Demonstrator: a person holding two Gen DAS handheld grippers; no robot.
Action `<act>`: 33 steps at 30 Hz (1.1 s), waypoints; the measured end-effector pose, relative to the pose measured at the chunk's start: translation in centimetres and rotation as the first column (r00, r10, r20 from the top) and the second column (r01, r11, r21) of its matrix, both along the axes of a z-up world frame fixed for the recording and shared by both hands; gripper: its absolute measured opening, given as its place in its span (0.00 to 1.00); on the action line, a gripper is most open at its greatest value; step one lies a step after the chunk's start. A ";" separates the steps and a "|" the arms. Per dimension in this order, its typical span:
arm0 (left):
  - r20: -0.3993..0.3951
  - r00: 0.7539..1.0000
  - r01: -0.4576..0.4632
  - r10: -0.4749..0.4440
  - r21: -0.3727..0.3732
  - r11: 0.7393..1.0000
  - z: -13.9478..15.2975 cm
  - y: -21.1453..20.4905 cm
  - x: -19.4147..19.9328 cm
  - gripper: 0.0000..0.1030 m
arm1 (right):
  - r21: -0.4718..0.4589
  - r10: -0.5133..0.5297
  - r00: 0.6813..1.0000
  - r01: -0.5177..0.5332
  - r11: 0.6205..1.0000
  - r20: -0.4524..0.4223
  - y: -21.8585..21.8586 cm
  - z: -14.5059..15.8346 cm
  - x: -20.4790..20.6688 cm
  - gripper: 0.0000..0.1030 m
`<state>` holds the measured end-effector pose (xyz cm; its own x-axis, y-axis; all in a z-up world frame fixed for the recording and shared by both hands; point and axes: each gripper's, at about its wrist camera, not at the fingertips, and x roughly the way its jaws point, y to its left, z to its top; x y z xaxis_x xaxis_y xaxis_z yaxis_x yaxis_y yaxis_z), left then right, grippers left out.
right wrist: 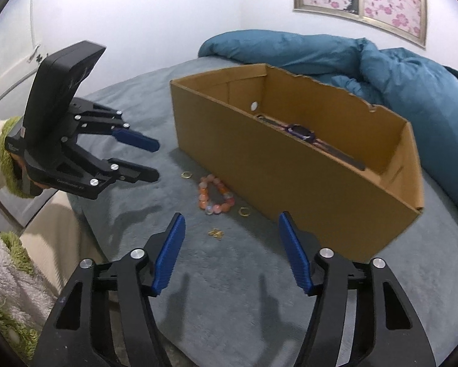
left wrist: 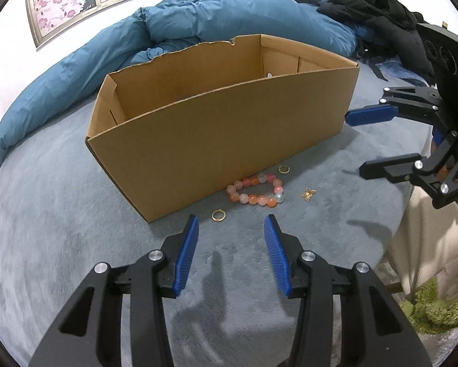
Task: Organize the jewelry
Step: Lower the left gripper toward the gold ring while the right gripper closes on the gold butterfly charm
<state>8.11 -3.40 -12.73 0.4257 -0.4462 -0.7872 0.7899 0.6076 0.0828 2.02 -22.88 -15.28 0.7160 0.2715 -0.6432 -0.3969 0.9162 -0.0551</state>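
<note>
A pink and orange bead bracelet (left wrist: 255, 190) lies on the grey bed cover against the front of an open cardboard box (left wrist: 216, 128). Two gold rings (left wrist: 218, 215) (left wrist: 284, 169) and a gold flower charm (left wrist: 307, 194) lie beside it. My left gripper (left wrist: 231, 224) is open and empty, just short of the bracelet. My right gripper (left wrist: 355, 143) is open and empty, hovering to the right of the box. In the right wrist view the bracelet (right wrist: 215, 195), rings (right wrist: 244, 211) (right wrist: 186, 175) and charm (right wrist: 215, 233) lie ahead of my right gripper (right wrist: 232, 223); a purple watch (right wrist: 302, 131) lies inside the box (right wrist: 290, 165). The left gripper (right wrist: 155, 160) shows at the left.
A blue duvet (left wrist: 155, 36) is piled behind the box, with dark clothes (left wrist: 378, 9) at the back right. The bed edge runs along the right, with a cream and green fleece sleeve (left wrist: 427, 260) there. A flowered window (right wrist: 360, 3) is on the wall.
</note>
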 end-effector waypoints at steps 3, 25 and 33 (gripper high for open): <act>0.006 1.000 0.010 -0.010 0.009 1.000 -0.5 -0.1 0.4 0.42 | -0.008 0.024 1.000 -0.024 1.000 -0.012 0.6 -0.5 0.5 0.48; -0.017 0.995 0.102 -0.101 0.031 0.994 -3.8 -1.7 3.3 0.24 | -0.069 0.112 0.989 -0.119 0.991 -0.092 2.4 -3.1 2.8 0.25; -0.027 0.992 0.126 -0.125 0.034 0.991 -4.3 -2.0 3.6 0.22 | -0.101 0.153 0.982 -0.165 0.981 -0.115 2.7 -3.7 3.3 0.22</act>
